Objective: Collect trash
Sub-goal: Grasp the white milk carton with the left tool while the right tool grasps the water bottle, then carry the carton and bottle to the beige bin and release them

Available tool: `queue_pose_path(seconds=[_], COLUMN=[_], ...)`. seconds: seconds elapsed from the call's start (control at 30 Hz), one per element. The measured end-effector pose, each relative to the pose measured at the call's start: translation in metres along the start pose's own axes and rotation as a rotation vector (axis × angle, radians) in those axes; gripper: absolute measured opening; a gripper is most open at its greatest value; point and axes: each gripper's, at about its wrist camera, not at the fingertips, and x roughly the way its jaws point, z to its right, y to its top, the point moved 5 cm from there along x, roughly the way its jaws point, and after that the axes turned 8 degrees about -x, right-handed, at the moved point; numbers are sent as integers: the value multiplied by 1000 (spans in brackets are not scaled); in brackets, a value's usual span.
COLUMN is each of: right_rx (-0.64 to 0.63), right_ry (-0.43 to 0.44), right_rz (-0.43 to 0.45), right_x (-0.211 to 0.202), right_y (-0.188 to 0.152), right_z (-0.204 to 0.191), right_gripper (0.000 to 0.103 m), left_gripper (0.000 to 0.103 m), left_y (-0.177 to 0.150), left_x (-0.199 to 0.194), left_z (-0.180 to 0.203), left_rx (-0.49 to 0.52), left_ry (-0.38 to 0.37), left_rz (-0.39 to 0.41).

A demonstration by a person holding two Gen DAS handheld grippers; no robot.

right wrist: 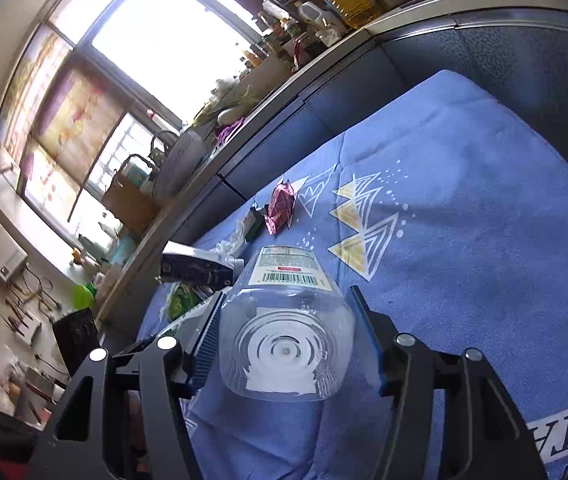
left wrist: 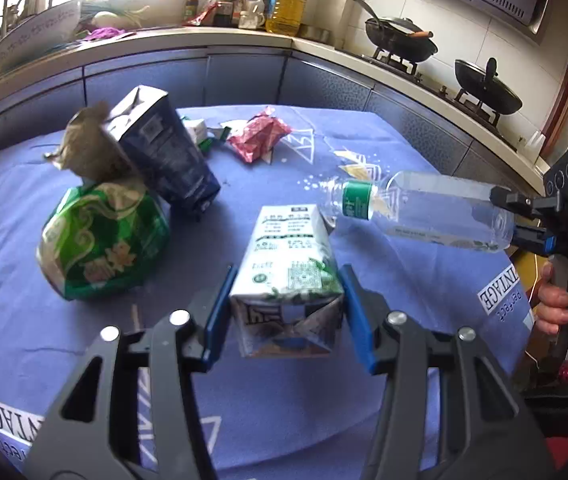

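Left hand-held gripper (left wrist: 286, 312): spread, blue pads either side of the white milk carton (left wrist: 290, 276), which stands on the blue table (left wrist: 404, 280); contact not confirmed on either side. Risk: closing off-centre may push the carton over rather than seat it, since the folded base looks light and empty.

Right hand-held gripper (right wrist: 286, 340): pinching the clear plastic bottle (right wrist: 288, 344) near its base, held level above the table with the neck pointing toward the carton. Risk: thin wall may buckle and slip; long overhang may swing into the carton.

Further out: green snack bag (left wrist: 102, 240), dark carton (left wrist: 164, 152), red wrapper (left wrist: 258, 138), still uncollected. Risk: sweeping these off the edge.
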Motion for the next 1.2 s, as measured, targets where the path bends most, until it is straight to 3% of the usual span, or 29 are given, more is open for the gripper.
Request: queue_pose_path(seconds=[0.1,0.27,0.47,0.67,0.9,1.03,1.2], right_rx=[52,27,-4,4,45,77,127], right_ry=[41,16,-133,-359,-550,-618,-646], right_rz=[47,127,226,306,293,229,166], right_x=[-16,-46,-102,-175,-224,-227,-215], right_y=[11,27,49,57,49,40,32], right_z=[4,0,25,79,151,199,247], right_gripper=[60,60,60,60,60,60,60], left_gripper=[49,49,49,49,49,49,49], left_y=[9,23,52,82,107,100,71], left_x=[0,5,15,38,92,139,199], left_z=[16,38,82,157,283,357,421], left_rx=[35,69,139,258,389,441,506], left_ry=[-12,-32,-109,-199,-344,-416,-436], left_rz=[19,25,41,53,2,-71,-175])
